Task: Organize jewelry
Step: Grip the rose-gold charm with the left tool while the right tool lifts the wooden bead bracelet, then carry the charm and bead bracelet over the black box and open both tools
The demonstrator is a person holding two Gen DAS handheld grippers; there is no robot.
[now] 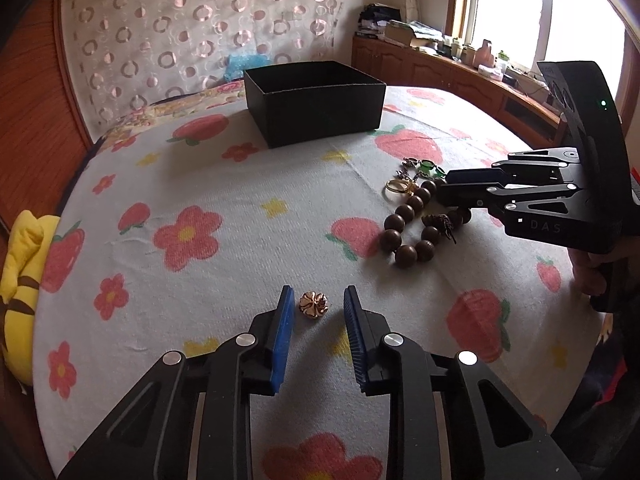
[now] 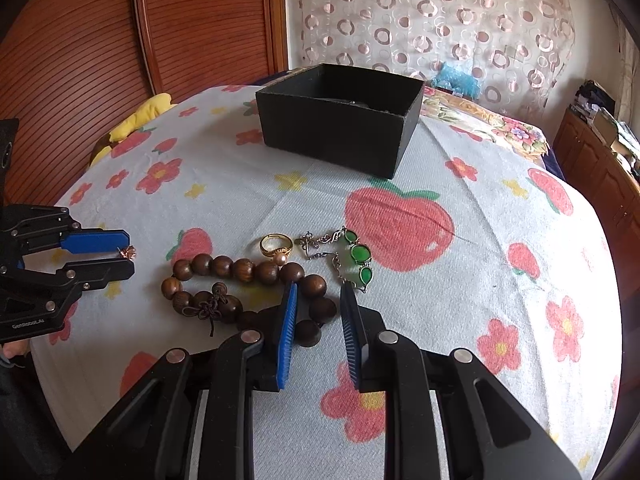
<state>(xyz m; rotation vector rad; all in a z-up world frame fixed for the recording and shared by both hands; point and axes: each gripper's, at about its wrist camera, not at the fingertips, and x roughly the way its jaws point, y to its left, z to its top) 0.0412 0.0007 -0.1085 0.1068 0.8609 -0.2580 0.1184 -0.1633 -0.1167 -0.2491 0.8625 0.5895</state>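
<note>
A bed covered by a flowered sheet point(image 1: 224, 184) holds scattered jewelry and an open black box point(image 1: 316, 100) farther back. The left gripper point(image 1: 316, 300) has its blue pads spread either side of a small rose-gold ornament point(image 1: 313, 305), not touching it. The right gripper point(image 2: 318, 292) stands narrowly spread over a brown wooden bead bracelet point(image 2: 240, 272), one bead between its pads. Beside the bracelet lie a gold ring point(image 2: 276, 245) and a green-stone chain point(image 2: 356, 254).

Box point(image 1: 316, 100) at back of bedspread point(image 1: 224, 200), bead bracelet point(image 1: 412, 232) right, small brooch point(image 1: 313, 305) in front.
</note>
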